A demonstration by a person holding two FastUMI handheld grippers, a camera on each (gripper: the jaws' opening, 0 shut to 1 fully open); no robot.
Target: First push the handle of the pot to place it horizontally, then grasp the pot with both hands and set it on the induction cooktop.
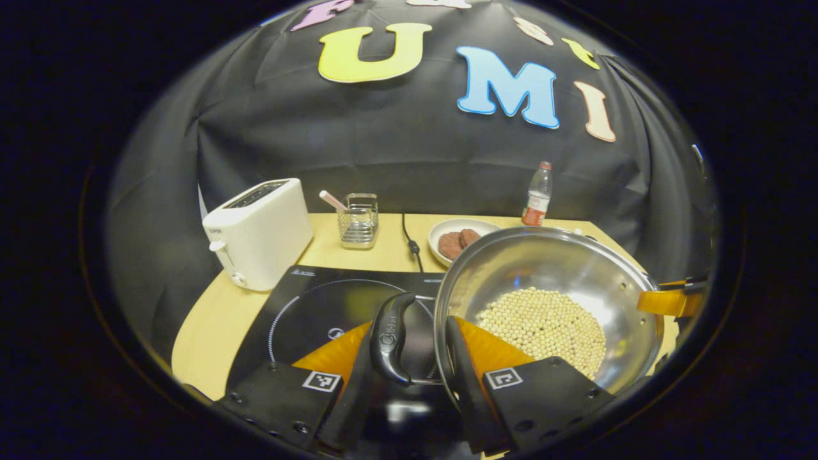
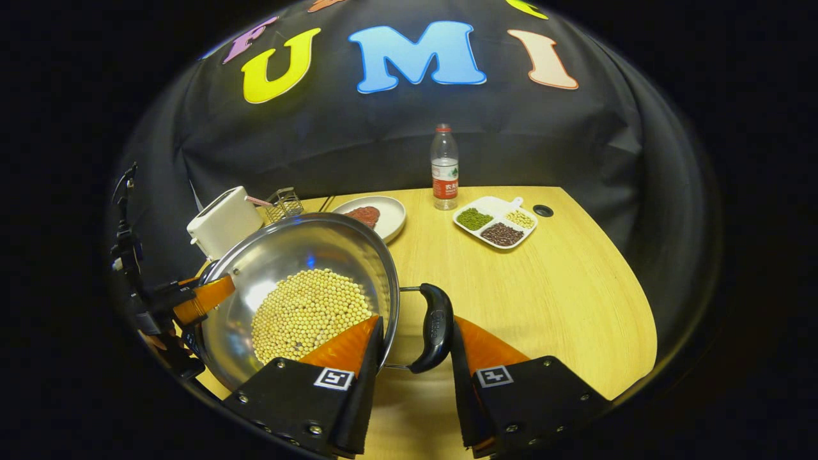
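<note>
Steel pot (image 1: 549, 281), holding a heap of pale beans (image 1: 543, 329), sits in the lower right of the left gripper view and the lower left of the right gripper view, lifted and tilted by my reading, its rim overlapping the right edge of the induction cooktop (image 1: 307, 306) at lower centre. My left claw (image 1: 409, 358) straddles the left handle (image 1: 391, 335), one finger outside the loop, one over the rim; I judge it closed on that handle, though contact is hard to confirm. My right claw (image 2: 415, 348) brackets the right handle (image 2: 436, 329) likewise, fingers close on both sides, so I call it clamped.

For the carry, I would keep both handles level so the beans don't slide, move both claws together toward the cooktop ring, and lower flat.

Beyond, on the desk (image 2: 562, 300): toaster (image 1: 259, 233), wire rack (image 1: 359, 220), plate (image 1: 460, 239), bottle (image 2: 444, 167), divided dish (image 2: 497, 222).
</note>
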